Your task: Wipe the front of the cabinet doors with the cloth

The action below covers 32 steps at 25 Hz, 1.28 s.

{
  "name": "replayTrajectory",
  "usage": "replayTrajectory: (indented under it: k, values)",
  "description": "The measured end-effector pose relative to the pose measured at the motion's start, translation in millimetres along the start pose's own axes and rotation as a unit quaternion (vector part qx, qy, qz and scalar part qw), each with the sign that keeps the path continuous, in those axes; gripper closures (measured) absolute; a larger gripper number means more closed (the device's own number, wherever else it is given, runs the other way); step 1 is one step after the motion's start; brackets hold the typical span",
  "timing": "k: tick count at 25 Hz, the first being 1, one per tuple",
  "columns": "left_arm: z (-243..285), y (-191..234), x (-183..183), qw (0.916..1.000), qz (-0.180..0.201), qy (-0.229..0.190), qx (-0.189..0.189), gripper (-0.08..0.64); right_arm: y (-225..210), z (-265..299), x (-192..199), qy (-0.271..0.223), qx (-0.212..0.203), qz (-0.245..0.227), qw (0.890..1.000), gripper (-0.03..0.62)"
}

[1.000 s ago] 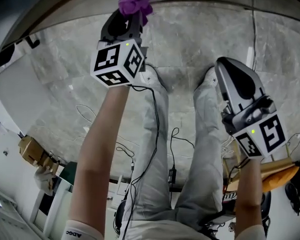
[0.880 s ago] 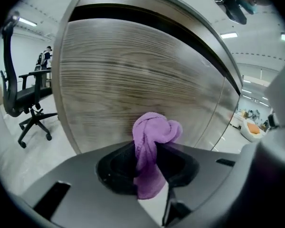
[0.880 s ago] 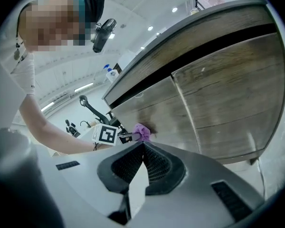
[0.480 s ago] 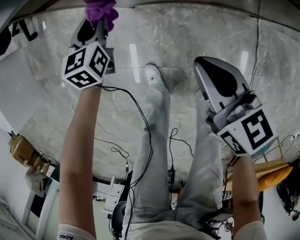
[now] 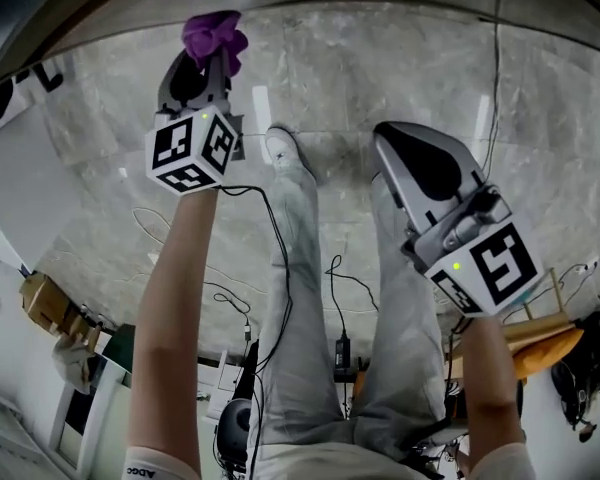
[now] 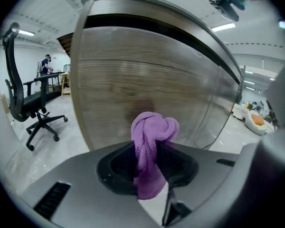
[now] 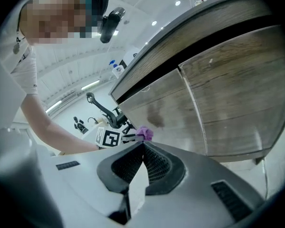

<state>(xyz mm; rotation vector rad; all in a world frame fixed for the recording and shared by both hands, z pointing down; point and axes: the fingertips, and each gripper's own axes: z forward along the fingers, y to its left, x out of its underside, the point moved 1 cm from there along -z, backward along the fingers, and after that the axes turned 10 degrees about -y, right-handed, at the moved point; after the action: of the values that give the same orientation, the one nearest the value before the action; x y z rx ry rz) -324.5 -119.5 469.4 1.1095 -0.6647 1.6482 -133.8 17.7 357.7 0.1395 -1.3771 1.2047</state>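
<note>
The left claw (image 5: pixel 208 63) is gripping the bunched purple cloth (image 6: pixel 152 129), holding it just in front of the wood-grain cabinet door (image 6: pixel 133 75); whether they are touching is unclear. The right claw (image 7: pixel 142 146) is hanging closed and empty, apart from the doors. The sleeve cuff (image 5: pixel 145 465) is showing small lettering, too unclear to read.

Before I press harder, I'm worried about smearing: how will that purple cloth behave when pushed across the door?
Probably floppy: the bunched purple terry cloth folds into a soft knot above the left claw, shut on it. It likely squashes flat against the wood-grain cabinet door, and seems light.
</note>
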Motion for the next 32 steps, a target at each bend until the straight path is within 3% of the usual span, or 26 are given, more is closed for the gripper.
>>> replayTrajectory:
  k: [6, 9, 15, 19, 23, 32]
  values:
    - [47.0, -120.6, 16.1, 0.9985, -0.035, -0.014, 0.039, 0.449, -44.5, -50.7, -2.3, 0.03, -0.008, -0.016, 0.999, 0.565]
    - [71.5, -169.9, 25.4, 0.9978, -0.035, -0.011, 0.055, 0.448, -74.8, -78.0, -6.5, 0.028, 0.007, -0.018, 0.999, 0.565]
    - [104.4, -217.3, 31.8, 0.9968, -0.023, -0.001, 0.077, 0.448, -131.6, -113.9, -7.8, 0.009, 0.065, -0.004, 0.998, 0.565]
    - [112.7, -213.9, 33.3, 0.9964, -0.009, 0.005, 0.084, 0.448, -144.2, -119.9, -5.7, -0.009, 0.095, 0.011, 0.995, 0.565]
    - [111.2, -189.9, 32.4, 0.9951, 0.016, 0.015, 0.096, 0.448, -136.2, -103.7, -2.2, -0.014, 0.098, 0.015, 0.995, 0.565]
    - [77.2, -58.1, 34.4, 0.9967, 0.046, 0.041, 0.053, 0.448, -69.2, -29.7, 7.2, -0.015, 0.066, 0.014, 0.998, 0.565]
